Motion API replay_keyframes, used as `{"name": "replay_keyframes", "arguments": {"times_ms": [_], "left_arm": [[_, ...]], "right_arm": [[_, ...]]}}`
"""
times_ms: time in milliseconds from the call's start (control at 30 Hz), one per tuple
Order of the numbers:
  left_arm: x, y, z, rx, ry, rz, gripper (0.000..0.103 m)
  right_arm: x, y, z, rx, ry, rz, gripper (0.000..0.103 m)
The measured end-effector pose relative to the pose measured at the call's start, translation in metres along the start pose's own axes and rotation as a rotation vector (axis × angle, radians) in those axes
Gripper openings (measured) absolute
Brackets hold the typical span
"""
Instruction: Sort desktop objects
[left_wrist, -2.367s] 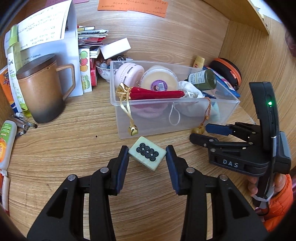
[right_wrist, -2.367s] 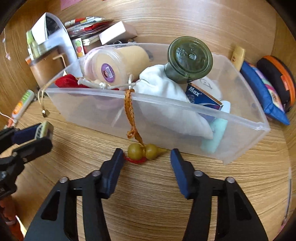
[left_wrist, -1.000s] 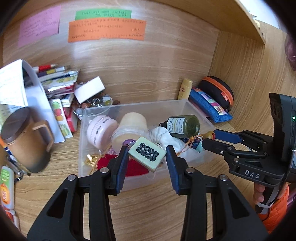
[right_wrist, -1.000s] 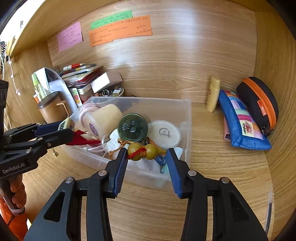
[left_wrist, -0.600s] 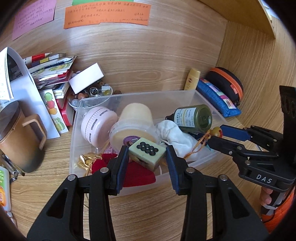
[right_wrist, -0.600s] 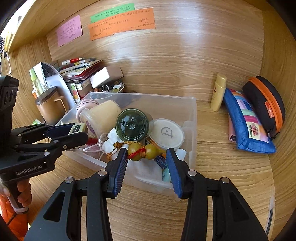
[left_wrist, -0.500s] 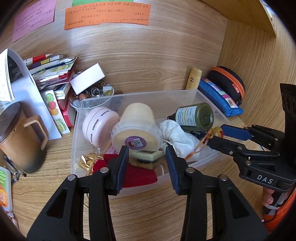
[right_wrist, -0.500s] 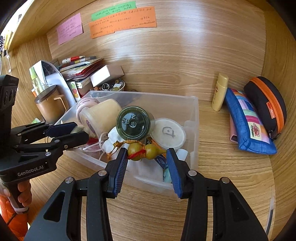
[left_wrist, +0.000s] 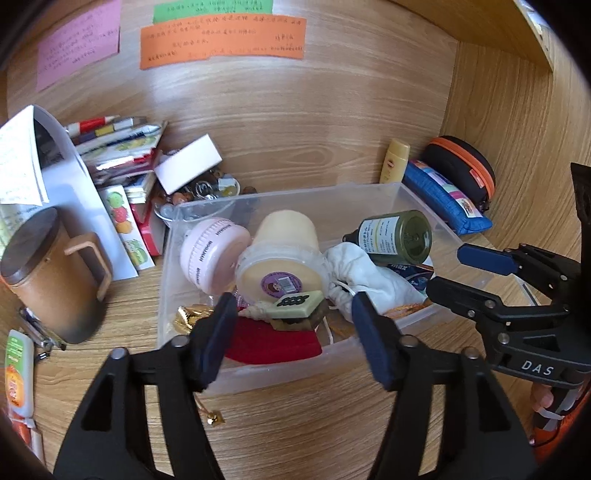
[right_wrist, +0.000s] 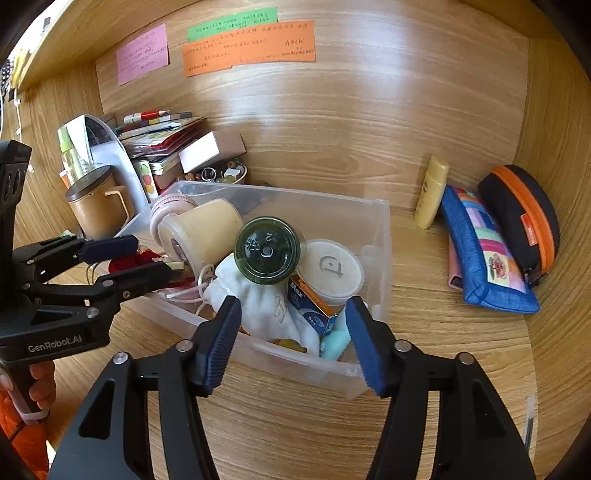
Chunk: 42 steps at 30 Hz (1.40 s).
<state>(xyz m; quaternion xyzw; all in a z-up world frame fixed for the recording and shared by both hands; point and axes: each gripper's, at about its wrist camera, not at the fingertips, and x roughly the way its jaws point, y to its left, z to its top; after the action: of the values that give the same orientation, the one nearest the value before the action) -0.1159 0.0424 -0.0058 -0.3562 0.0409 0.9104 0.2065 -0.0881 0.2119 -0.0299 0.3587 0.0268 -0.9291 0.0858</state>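
The left gripper (left_wrist: 291, 321) hangs over the near edge of the clear bin (left_wrist: 373, 192), its jaws spread wide and holding nothing. The mahjong tile (left_wrist: 295, 303) lies loose in the bin between them, tilted against the cream jar (left_wrist: 280, 254) at its 12 o'clock and over the red cloth (left_wrist: 273, 341). The right gripper (right_wrist: 291, 332) is above the bin's near corner, jaws likewise apart and empty. Below it lie the white pouch (right_wrist: 266, 306) and blue box (right_wrist: 312, 302); the green bottle (right_wrist: 267, 251) sits at 12 o'clock. A brown mug (left_wrist: 48, 277) stands on the table at the bin's 9 o'clock.
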Motion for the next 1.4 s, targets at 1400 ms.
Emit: {"name": "replay_keyframes", "arguments": {"times_ms": [1400], "left_arm": [[-0.100, -0.026, -0.033, -0.055, -0.173, 0.159, 0.101]], "right_arm": [[-0.097, 0.004, -0.035, 0.025, -0.132, -0.020, 0.100]]}}
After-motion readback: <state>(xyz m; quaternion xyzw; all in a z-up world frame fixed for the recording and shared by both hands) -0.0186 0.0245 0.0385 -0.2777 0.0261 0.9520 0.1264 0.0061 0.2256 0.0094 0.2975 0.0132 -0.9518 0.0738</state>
